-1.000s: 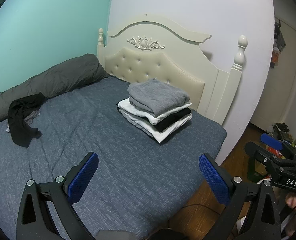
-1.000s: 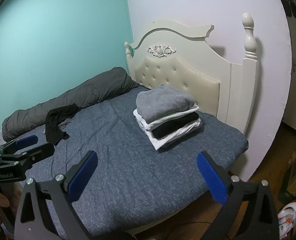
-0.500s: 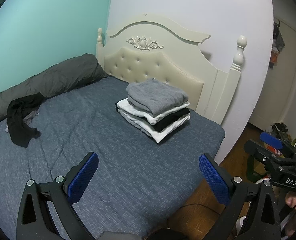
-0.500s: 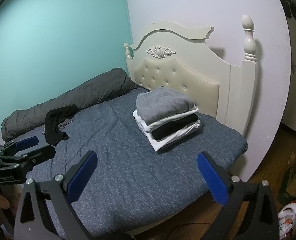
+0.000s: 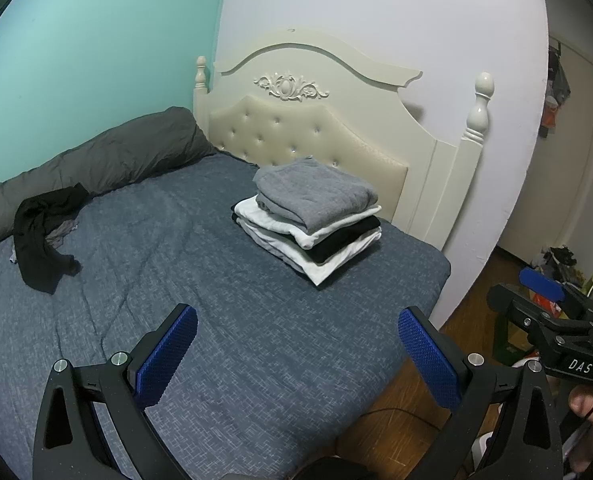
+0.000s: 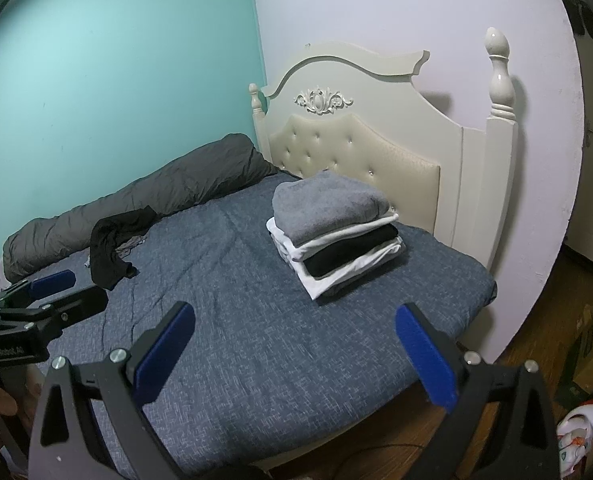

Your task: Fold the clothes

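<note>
A stack of folded clothes (image 5: 312, 216), grey on top of white and black layers, sits on the blue bed (image 5: 176, 280) near the headboard; it also shows in the right wrist view (image 6: 336, 232). A crumpled black garment (image 5: 42, 240) lies unfolded at the bed's far left, and shows in the right wrist view (image 6: 110, 248). My left gripper (image 5: 296, 356) is open and empty above the bed's near edge. My right gripper (image 6: 294, 352) is open and empty over the bed's near side. Each gripper shows in the other's view, the right gripper (image 5: 544, 300) and the left gripper (image 6: 44, 292).
A cream headboard (image 5: 316, 128) with posts stands behind the stack. A rolled dark grey duvet (image 5: 96, 164) lies along the teal wall. Wooden floor (image 5: 396, 432) with clutter and boxes (image 6: 592, 344) lies to the right of the bed.
Both grippers have drifted slightly back from the bed; the stack and the black garment have not moved. Both stay open.
</note>
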`<state>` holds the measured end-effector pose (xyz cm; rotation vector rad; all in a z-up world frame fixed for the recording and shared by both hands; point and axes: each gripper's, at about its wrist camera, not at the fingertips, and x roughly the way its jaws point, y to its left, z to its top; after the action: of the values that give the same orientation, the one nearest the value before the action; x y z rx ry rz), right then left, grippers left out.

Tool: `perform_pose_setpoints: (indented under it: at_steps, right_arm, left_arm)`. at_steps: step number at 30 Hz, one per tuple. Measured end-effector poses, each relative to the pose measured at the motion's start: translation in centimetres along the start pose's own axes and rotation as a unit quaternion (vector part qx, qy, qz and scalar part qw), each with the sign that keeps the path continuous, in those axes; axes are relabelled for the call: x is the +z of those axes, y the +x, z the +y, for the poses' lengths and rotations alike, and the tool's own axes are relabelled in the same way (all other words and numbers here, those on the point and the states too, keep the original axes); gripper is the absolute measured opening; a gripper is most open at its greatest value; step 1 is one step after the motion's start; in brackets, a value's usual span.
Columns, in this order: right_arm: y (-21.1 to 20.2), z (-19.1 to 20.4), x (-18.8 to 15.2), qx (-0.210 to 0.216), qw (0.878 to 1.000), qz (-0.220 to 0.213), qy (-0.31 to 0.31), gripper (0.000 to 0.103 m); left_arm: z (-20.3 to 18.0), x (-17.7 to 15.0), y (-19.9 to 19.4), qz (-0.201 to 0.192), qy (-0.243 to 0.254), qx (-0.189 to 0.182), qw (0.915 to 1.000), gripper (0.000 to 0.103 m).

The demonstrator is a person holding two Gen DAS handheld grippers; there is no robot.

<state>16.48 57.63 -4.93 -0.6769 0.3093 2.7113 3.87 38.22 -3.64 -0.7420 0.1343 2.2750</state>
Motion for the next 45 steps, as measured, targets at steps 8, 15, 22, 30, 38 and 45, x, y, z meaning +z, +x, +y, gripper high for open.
perform_pose_setpoints:
  at_steps: [8, 15, 22, 30, 38, 45]
  right_arm:
    - [-0.04, 0.02, -0.02, 0.000, 1.000, -0.001, 0.001, 0.101]
    - [0.03, -0.03, 0.02, 0.001, 1.000, 0.000, 0.000, 0.101]
    - [0.05, 0.04, -0.06, 0.000, 1.000, 0.000, 0.000, 0.101]
    - [0.04, 0.12, -0.25, 0.000, 1.000, 0.001, 0.000, 0.101]
    - [0.06, 0.08, -0.28, -0.001, 1.000, 0.001, 0.000, 0.101]
    - [0.11, -0.07, -0.45, -0.002, 1.000, 0.003, 0.002, 0.101]
  left_arm:
    - [0.06, -0.04, 0.07, 0.006, 0.000, 0.000, 1.0000, 0.103]
    - [0.13, -0.10, 0.07, 0.006, 0.001, -0.004, 1.0000, 0.103]
    - [0.34, -0.19, 0.02, 0.004, -0.002, -0.001, 1.0000, 0.103]
    - [0.35, -0.34, -0.06, 0.004, -0.002, -0.004, 1.0000, 0.103]
    - [0.23, -0.30, -0.06, 0.004, -0.002, -0.006, 1.0000, 0.103]
    - [0.00, -0.33, -0.03, 0.004, -0.002, -0.009, 1.0000, 0.103]
